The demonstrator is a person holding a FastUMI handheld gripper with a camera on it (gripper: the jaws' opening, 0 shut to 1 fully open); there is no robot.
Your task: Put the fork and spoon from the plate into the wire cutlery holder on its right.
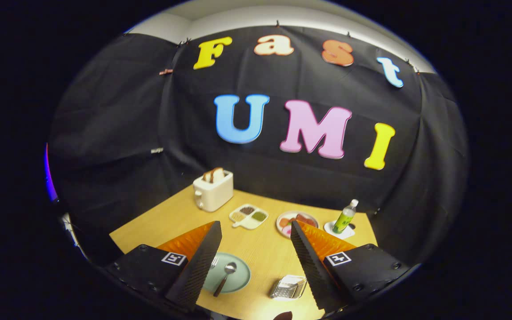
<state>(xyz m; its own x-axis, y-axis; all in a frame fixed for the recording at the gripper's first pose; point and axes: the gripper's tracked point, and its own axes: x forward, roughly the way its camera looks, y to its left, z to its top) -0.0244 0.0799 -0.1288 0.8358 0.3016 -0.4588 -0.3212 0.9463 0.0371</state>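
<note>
Spoon (pixel 226 277) and fork (pixel 214 262) lying on green plate (pixel 238 280), fork partly hidden behind left finger. Wire cutlery holder (pixel 288 287) just right of plate on worktop (pixel 260 249). Claw (pixel 253 262) wide open, holding nothing, hovering above. Toaster (pixel 213 190), bottle (pixel 345 216) beyond.

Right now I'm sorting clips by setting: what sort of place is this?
Likely a staged breakfast table in a recording booth: a toaster holding toast, a plate with a spoon, food dishes, black cloth walls. The gripper is open above.
</note>
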